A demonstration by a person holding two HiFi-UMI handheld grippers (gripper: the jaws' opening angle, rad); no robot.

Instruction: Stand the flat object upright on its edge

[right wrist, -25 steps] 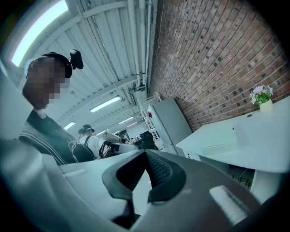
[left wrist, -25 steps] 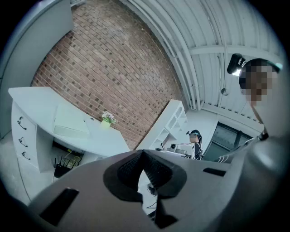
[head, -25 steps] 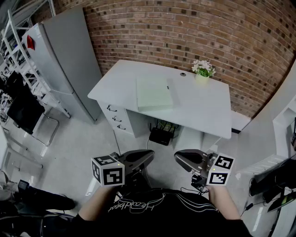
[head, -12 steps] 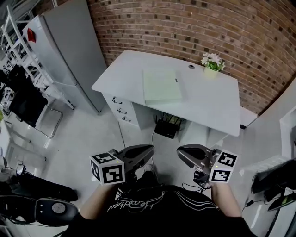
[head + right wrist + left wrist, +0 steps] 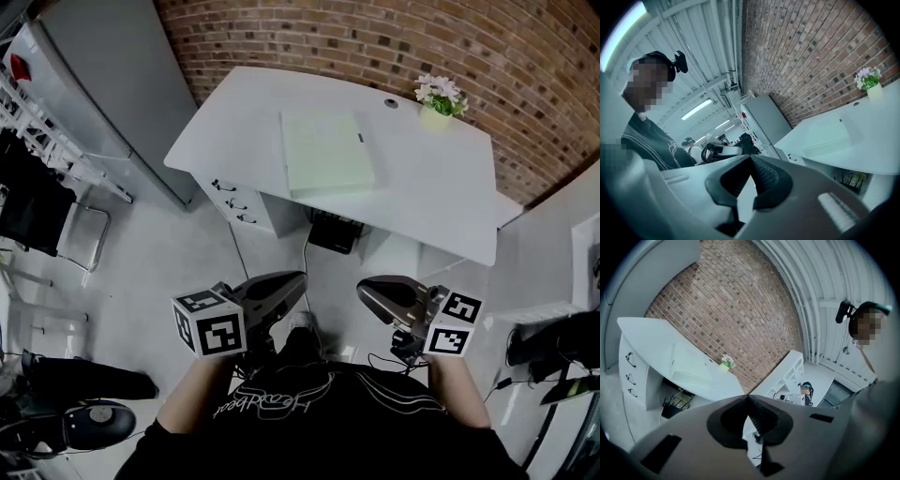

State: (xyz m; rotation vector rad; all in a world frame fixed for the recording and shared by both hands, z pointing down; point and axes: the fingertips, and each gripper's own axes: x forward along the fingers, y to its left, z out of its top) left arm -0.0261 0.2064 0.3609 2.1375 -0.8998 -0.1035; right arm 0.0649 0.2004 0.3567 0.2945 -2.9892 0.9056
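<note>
A flat pale-green book-like object [image 5: 327, 154] lies flat on the white desk [image 5: 441, 202], near its middle; it also shows in the left gripper view [image 5: 689, 369] and in the right gripper view [image 5: 829, 136]. My left gripper [image 5: 302, 278] is held low in front of the person's body, far short of the desk, shut with nothing in it. My right gripper [image 5: 360, 290] hangs beside it, also shut and empty. In both gripper views the jaws meet at their tips [image 5: 748, 396] [image 5: 750, 157].
A small pot of flowers [image 5: 439, 97] stands at the desk's far right corner by the brick wall. A grey cabinet [image 5: 89, 75] stands left of the desk. Drawers [image 5: 230, 202] sit under the desk's left end and a black basket [image 5: 335, 230] under its middle. Chairs and racks line the far left.
The view has moved closer to the desk, which now sits lower and larger in the head view. Both grippers stay shut and held together in front of the body.
</note>
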